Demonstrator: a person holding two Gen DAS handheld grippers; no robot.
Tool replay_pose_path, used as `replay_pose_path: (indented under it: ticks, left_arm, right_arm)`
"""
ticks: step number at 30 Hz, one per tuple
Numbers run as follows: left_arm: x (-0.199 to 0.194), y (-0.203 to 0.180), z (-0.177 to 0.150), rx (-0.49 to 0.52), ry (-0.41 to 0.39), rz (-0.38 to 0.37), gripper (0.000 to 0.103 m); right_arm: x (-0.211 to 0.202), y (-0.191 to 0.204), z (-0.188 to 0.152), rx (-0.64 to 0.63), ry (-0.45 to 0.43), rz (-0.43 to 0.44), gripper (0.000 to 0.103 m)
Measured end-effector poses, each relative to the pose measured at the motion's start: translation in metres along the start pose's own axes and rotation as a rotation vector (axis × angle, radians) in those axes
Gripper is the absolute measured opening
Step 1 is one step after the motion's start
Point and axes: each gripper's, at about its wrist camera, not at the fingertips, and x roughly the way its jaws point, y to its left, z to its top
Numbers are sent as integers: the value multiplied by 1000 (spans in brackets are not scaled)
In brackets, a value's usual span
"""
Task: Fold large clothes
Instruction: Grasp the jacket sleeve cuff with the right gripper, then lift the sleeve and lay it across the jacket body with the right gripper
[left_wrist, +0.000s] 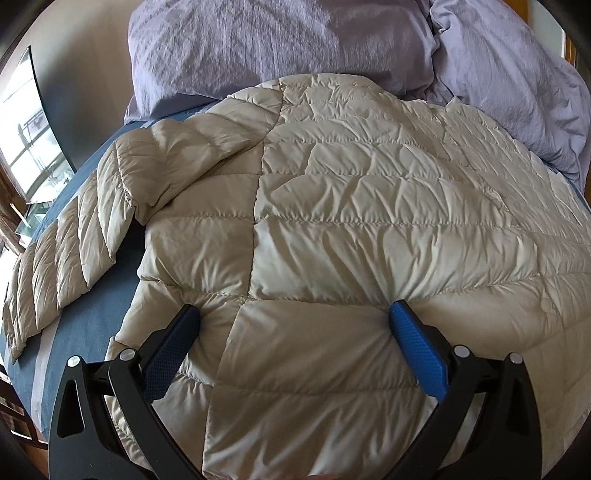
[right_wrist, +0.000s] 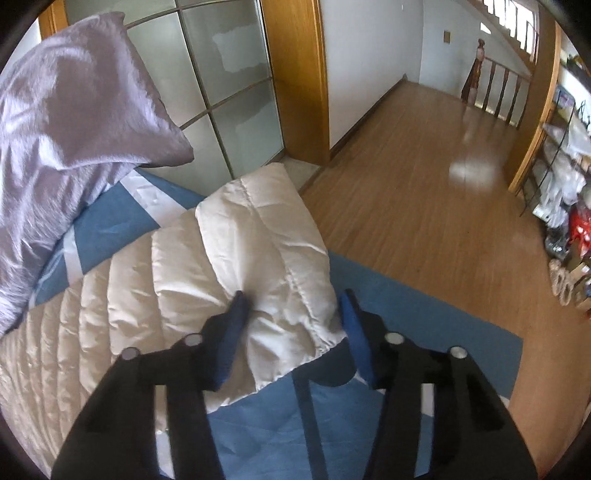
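Note:
A cream quilted puffer jacket (left_wrist: 332, 206) lies spread on a blue bed sheet (left_wrist: 92, 325). Its left sleeve (left_wrist: 74, 236) stretches out to the left. My left gripper (left_wrist: 295, 314) is open, with both blue fingertips pressed into the jacket's lower body and a bulge of fabric between them. In the right wrist view my right gripper (right_wrist: 293, 302) is open around the cuff end of the other sleeve (right_wrist: 258, 251). The left fingertip (right_wrist: 238, 306) presses into the sleeve; the right one sits at the cuff's edge.
Lilac pillows (left_wrist: 280, 48) and a lilac duvet (left_wrist: 517, 85) lie beyond the jacket. The bed edge (right_wrist: 424, 295) is just past the right gripper, with wooden floor (right_wrist: 424, 177) and a glass-panel door (right_wrist: 221, 81) behind. Cluttered shelves (right_wrist: 565, 192) stand far right.

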Motion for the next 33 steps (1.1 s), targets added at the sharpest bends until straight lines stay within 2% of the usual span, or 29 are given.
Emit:
replay_pose_path:
  ticks: [2, 4, 6, 10, 14, 19, 21, 28, 33]
  left_arm:
    - [0, 0, 0, -1, 0, -1, 102]
    - [0, 0, 0, -1, 0, -1, 102]
    - [0, 0, 0, -1, -1, -1, 102]
    - [1, 1, 0, -6, 0, -10, 102]
    - [2, 1, -1, -8, 0, -13, 102]
    - [2, 0, 0, -12, 0, -14, 102]
    - [2, 1, -1, -12, 0, -15, 102]
    - [2, 1, -1, -15, 0, -18, 102]
    - [1, 1, -1, -18, 0, -19, 102]
  right_arm:
    - [2, 9, -3, -34, -8, -10, 30]
    - [2, 18, -6, -79, -14, -5, 13]
    - [-1, 25, -6, -104, -15, -17, 8]
    - [-16, 41, -4, -115, -49, -28, 6]
    - [-46, 75, -7, -199, -129, -9, 6]
    - [-91, 139, -28, -338, -199, 113, 6]
    - [-110, 172, -46, -410, -208, 190, 6]
    - [-150, 278, -131, -643, -124, 416, 6]
    - [-169, 330, -188, -762, -36, 514, 6]
